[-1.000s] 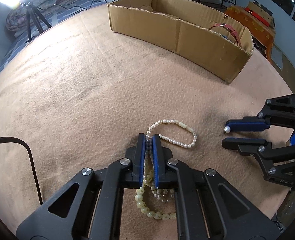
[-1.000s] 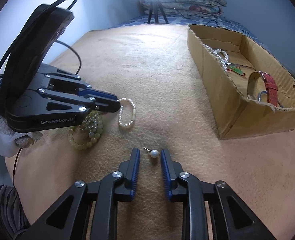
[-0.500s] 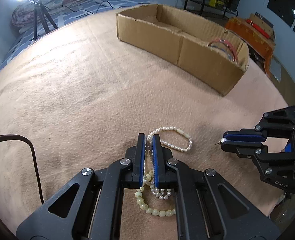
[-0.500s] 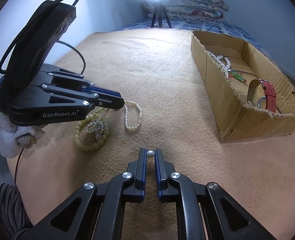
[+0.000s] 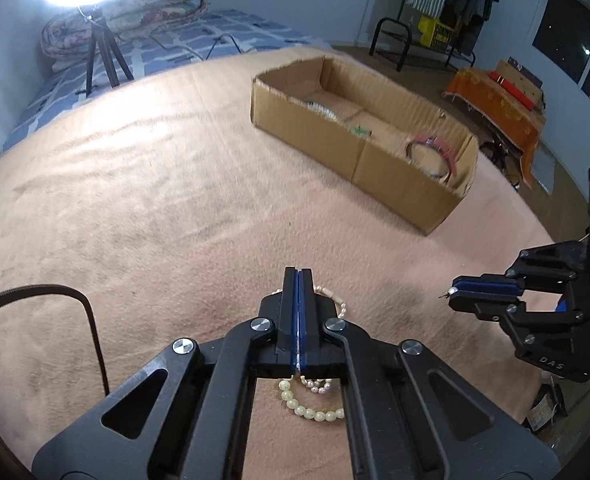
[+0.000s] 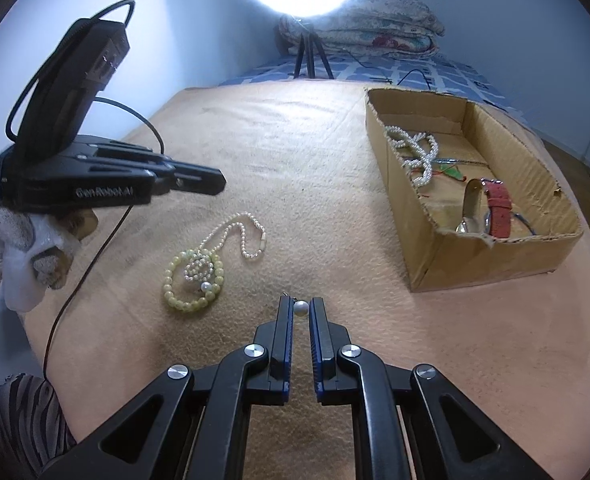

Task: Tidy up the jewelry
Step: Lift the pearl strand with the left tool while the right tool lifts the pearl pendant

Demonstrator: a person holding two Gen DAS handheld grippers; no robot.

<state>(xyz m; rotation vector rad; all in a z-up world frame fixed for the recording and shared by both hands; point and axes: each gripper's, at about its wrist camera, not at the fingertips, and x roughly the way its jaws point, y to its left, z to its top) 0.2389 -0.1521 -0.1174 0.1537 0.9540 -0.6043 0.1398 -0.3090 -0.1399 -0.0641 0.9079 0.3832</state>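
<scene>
The right gripper [image 6: 301, 307] has its blue-padded jaws nipped onto a single pearl earring [image 6: 300, 308], a smooth round bead with a thin wire hook poking out at the tip. It looks held clear of the cloth, so I'd judge the pickup done and the carry to the box next. That calls for a steady grip, since so slick and small a bead could squirt out.

The left gripper [image 5: 298, 280] hangs above the table with its jaws pressed flat together; I can't see anything caught between them. Below it on the peach fleece cloth [image 6: 295, 152] lie the pearl strand [image 6: 239, 236], fine and partly coiled, and the chunky pale-green bead bracelet [image 6: 193, 280] ringed around the coil, touching it.

Further off stands the cardboard box [image 6: 491, 256], rough-torn along its rim. Inside are a looped pearl necklace [image 6: 415, 152], and nearer the close end a red strap watch [image 6: 497, 208].
</scene>
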